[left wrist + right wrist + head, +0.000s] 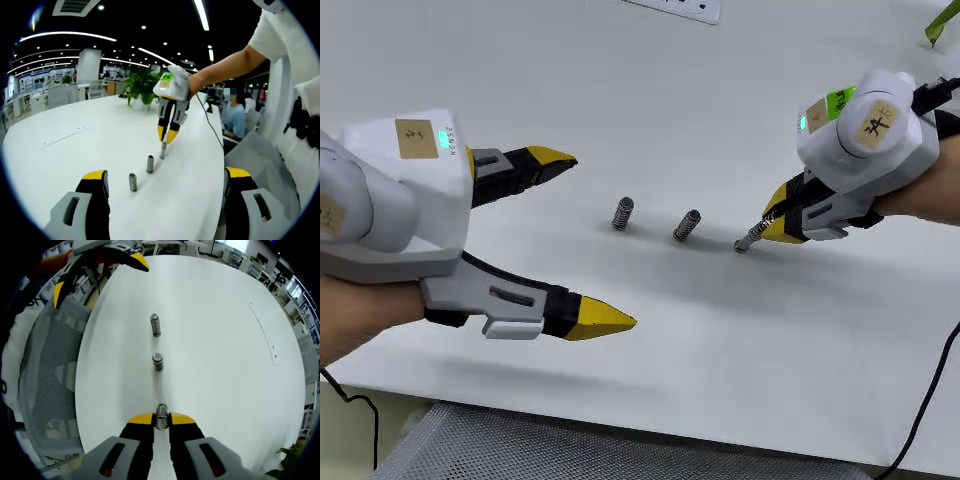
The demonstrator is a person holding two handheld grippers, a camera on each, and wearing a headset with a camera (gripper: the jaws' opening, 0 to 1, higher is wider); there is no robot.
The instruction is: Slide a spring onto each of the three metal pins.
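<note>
On a broad white table (pixel 650 90) in a bright open-plan office, the left gripper (pixel 600 240) hovers well left of the middle pin (pixel 687 225) with its jaws spread wide. The right gripper (pixel 770 222), just right of that pin, pinches a spring (pixel 752 238), apparently on the third pin. The middle pin and the far pin (pixel 623 213) beyond it already wear springs, so only this last one remains to seat.

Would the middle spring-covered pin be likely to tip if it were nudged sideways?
Probably: the middle pin stands upright on a narrow base on the smooth table, so a side push would likely topple it. Once lying down, its round body would probably roll. It looks small and light.
</note>
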